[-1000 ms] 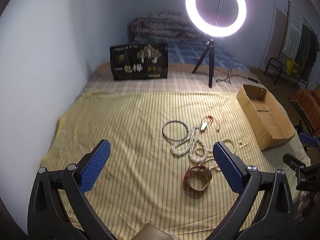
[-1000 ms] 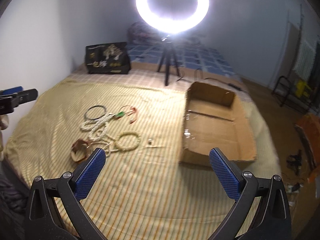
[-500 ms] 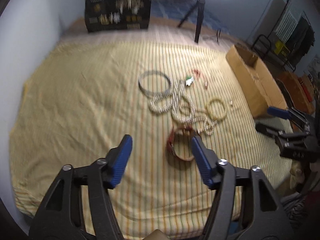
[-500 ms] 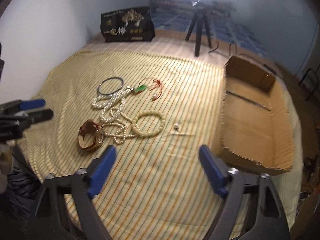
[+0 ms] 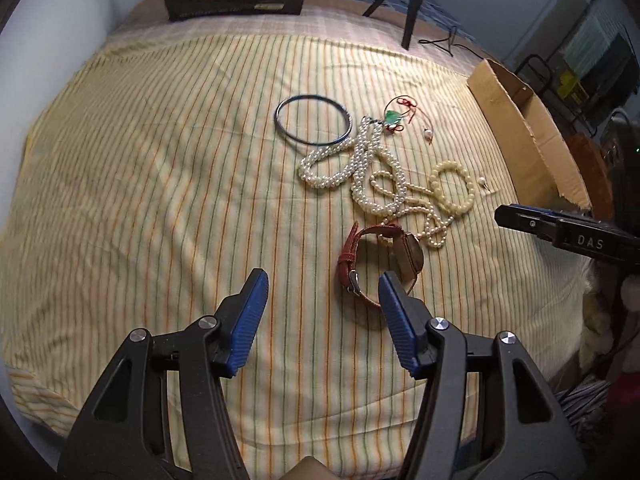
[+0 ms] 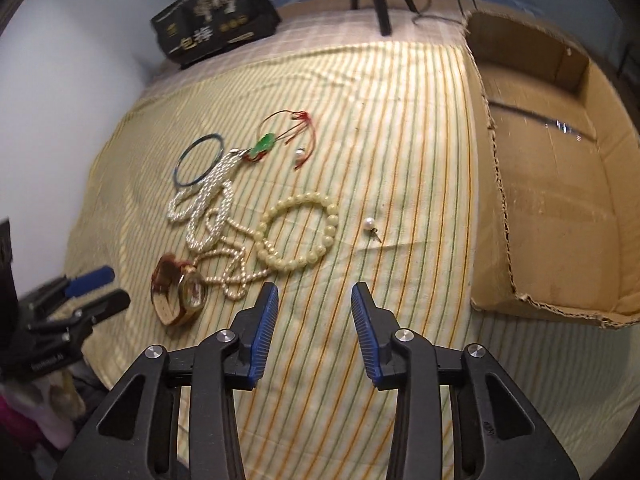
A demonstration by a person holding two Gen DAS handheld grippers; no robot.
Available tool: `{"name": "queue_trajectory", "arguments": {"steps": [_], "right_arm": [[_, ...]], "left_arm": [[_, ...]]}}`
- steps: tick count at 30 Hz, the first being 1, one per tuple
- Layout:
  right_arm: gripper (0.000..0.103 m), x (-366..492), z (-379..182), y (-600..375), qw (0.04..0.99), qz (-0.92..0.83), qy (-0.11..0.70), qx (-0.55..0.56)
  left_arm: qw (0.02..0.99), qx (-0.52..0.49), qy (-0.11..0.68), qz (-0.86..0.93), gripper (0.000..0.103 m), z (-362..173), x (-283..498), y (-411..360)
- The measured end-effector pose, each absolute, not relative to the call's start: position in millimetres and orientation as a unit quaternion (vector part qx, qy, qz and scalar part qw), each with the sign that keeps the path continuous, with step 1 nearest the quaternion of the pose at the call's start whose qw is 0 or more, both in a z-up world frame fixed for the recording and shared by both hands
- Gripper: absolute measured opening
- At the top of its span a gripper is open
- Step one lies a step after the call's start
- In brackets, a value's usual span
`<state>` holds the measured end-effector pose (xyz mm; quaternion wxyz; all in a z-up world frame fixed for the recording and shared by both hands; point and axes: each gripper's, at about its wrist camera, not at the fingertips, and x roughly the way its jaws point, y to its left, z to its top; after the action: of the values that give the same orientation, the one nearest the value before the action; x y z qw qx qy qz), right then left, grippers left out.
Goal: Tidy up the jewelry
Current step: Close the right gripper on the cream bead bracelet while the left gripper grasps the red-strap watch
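We see yellow striped bedsheet [image 5: 160,184], open brown cardboard box [image 6: 560,208] at its right edge. Our left gripper [image 5: 320,300]: jaws apart, nothing between, red-strap wristwatch [image 5: 380,256] just beside. Our right gripper [image 6: 314,312]: jaws just narrowing, empty, cream bead bracelet [image 6: 298,232] ahead.

1. The striped cloth [image 6: 400,160] under both sets of jaws looks like matt woven fabric, softly creased.
2. Left gripper [image 5: 322,308] pads are ribbed blue plastic on matt black arms with shiny metal rivets.
3. By its right pad, the watch [image 5: 404,258] has a reddish, leather-like strap and glossy case.
4. Beyond, the pearl strands [image 5: 360,160] gleam smoothly.
5. Right of the right gripper [image 6: 314,310], the cardboard box [image 6: 560,200] is rough, torn-edged.
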<state>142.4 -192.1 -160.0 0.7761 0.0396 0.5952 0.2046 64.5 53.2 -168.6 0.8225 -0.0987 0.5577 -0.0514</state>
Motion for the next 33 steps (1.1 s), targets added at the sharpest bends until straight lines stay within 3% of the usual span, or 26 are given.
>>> {"name": "queue_trajectory", "arguments": {"steps": [2, 5, 23, 29, 33], "right_arm": [[0.035, 147.5, -164.9, -195.5, 0.770, 0.202, 0.602, 0.062], [0.024, 153.9, -172.8, -199.4, 0.760, 0.194, 0.614, 0.093], [0.023, 174.1, -184.5, -188.3, 0.758, 0.162, 0.621, 0.115], [0.017, 177.0, -190.0, -177.0, 0.769, 0.149, 0.616, 0.085], [0.015, 177.2, -192.2, -158.3, 0.784, 0.143, 0.604, 0.031]], "left_arm": [[0.813, -0.108, 0.569, -0.053, 0.059, -171.9, 68.5, 55.6], [0.805, -0.113, 0.579, -0.056, 0.059, -175.8, 72.1, 55.8], [0.786, -0.114, 0.606, -0.052, 0.059, -203.8, 92.5, 58.2], [0.787, -0.110, 0.605, -0.049, 0.055, -204.8, 93.2, 55.1], [0.790, -0.094, 0.605, -0.045, 0.045, -208.7, 95.3, 51.8]]}}
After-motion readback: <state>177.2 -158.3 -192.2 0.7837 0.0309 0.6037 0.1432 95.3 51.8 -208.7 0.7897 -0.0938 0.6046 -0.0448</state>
